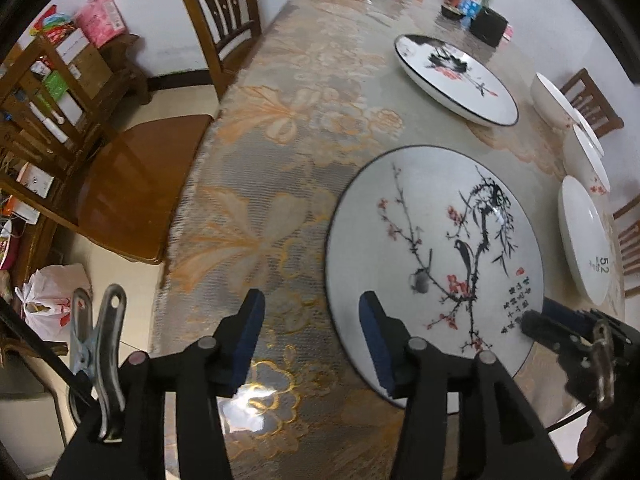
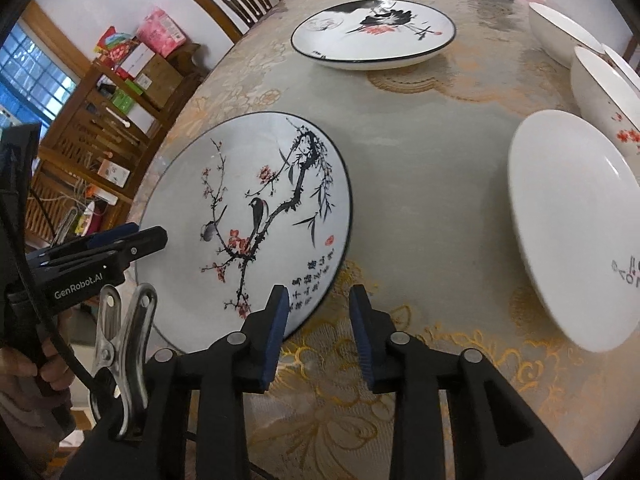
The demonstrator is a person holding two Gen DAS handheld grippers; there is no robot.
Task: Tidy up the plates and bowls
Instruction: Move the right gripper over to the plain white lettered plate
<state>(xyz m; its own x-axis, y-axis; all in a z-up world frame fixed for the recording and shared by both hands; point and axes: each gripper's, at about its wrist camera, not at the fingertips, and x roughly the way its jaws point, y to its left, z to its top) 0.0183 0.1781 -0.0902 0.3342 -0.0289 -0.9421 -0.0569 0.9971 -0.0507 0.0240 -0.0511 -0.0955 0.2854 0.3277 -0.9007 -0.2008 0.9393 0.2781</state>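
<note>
A round plate painted with a bird on a blossom branch (image 1: 436,256) (image 2: 248,208) lies flat on the tablecloth near the table's front edge. My left gripper (image 1: 312,320) stands open at the plate's left rim: one finger hangs over the plate and the other over the cloth, and neither pad presses on it. In the right wrist view the left gripper (image 2: 140,238) reaches in from the left. My right gripper (image 2: 320,304) is open at the plate's near right rim, its left pad at the edge, with cloth showing in the gap. It also shows from the side in the left wrist view (image 1: 544,314).
A second painted plate (image 2: 372,36) (image 1: 456,80) lies farther back. A plain white plate (image 2: 572,224) (image 1: 584,240) and two white bowls (image 2: 560,36) (image 2: 604,92) sit at the right. Wooden chairs (image 1: 224,20) and a cluttered shelf (image 1: 52,80) stand left of the table. Small items crowd the far end.
</note>
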